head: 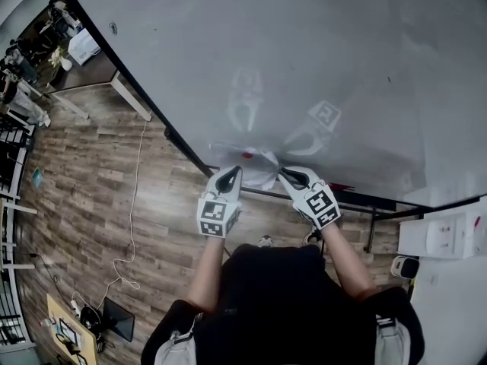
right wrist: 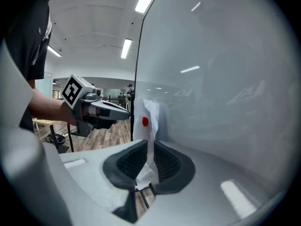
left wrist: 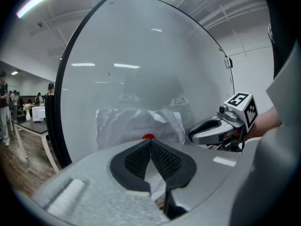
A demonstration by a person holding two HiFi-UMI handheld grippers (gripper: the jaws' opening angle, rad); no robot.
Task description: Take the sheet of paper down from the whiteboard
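Note:
A crumpled white sheet of paper [head: 259, 167] hangs low on the whiteboard [head: 304, 59], with a red round magnet [head: 247, 156] on it. My left gripper [head: 230, 175] is shut on the sheet's lower left part, and paper shows between its pads [left wrist: 136, 161]. My right gripper [head: 294, 176] is shut on the lower right part. In the left gripper view the paper [left wrist: 131, 124] and magnet [left wrist: 148, 136] lie just past my left gripper [left wrist: 150, 147], with the right gripper [left wrist: 214, 131] beside. In the right gripper view the paper [right wrist: 151, 112] runs edge-on into my right gripper [right wrist: 151, 147].
The whiteboard's black frame [head: 144, 97] and its stand bar [head: 358, 200] run just below the grippers. A cable [head: 133, 204] trails over the wood floor [head: 91, 188]. Desks with clutter [head: 30, 59] stand at far left, and a white unit [head: 445, 238] at right. People [left wrist: 7, 107] stand in the distance.

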